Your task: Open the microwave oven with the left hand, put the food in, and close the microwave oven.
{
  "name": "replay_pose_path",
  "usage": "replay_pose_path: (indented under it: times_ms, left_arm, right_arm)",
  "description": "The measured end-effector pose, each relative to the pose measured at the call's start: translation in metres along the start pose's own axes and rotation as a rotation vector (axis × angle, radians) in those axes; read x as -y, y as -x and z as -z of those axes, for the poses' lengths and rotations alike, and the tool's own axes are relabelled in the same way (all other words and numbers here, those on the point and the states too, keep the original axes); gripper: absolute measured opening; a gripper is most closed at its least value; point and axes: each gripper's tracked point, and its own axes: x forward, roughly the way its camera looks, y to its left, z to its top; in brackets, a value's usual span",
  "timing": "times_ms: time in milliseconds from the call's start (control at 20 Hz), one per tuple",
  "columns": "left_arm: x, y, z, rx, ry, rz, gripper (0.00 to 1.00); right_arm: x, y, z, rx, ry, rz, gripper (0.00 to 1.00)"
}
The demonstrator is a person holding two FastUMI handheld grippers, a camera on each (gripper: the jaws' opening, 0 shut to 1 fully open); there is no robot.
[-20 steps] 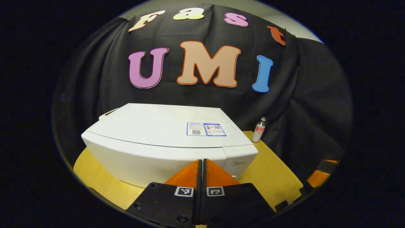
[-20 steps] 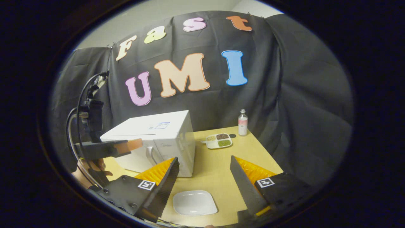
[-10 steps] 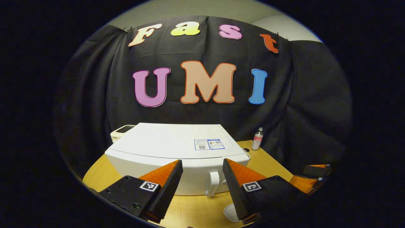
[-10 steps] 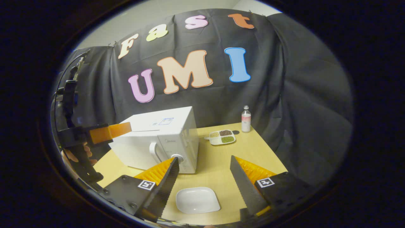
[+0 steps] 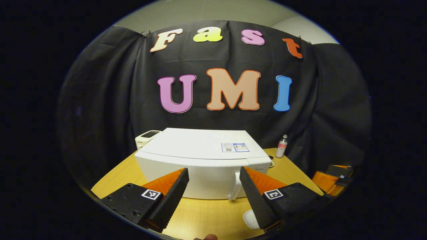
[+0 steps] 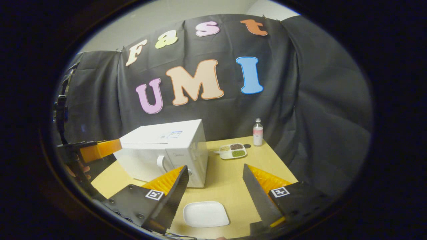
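Observation:
The white microwave (image 5: 200, 156) stands on the wooden table (image 5: 206, 213) with its door closed and its handle (image 5: 236, 189) on the right of the front. My left gripper (image 5: 214, 170) is open, held back from the front with a gap of table between. In the right gripper view the microwave (image 6: 166, 148) sits left of centre. The food, a small white dish (image 6: 232, 151) with three compartments of grains, lies to its right. My right gripper (image 6: 215, 166) is open above a white square plate (image 6: 205, 214). The left gripper (image 6: 96, 150) appears at the far left.
A small bottle (image 6: 257, 132) stands at the table's back right, by the cloth wall. A small white device (image 5: 146, 136) sits behind the microwave's left corner. The right gripper (image 5: 333, 178) shows at the right edge of the left gripper view. A hand (image 6: 71, 170) holds the left gripper.
My left gripper went from shut to open and drew back from the microwave, which now looks smaller and shows its handle. The right gripper stayed nearly still and open.

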Motion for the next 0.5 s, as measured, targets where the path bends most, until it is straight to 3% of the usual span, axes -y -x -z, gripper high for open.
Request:
replay_pose_path:
  times_ms: [250,500]
  left_arm:
    - [-0.024,0.017,0.011,-0.021,-0.005,-0.096,0.97]
    - [-0.026,0.021,0.019,-0.047,0.005,-0.115,0.97]
  right_arm:
    - [0.004,0.003,-0.002,0.005,0.002,0.007,0.92]
    - [0.011,0.008,-0.003,0.01,0.023,0.016,0.92]
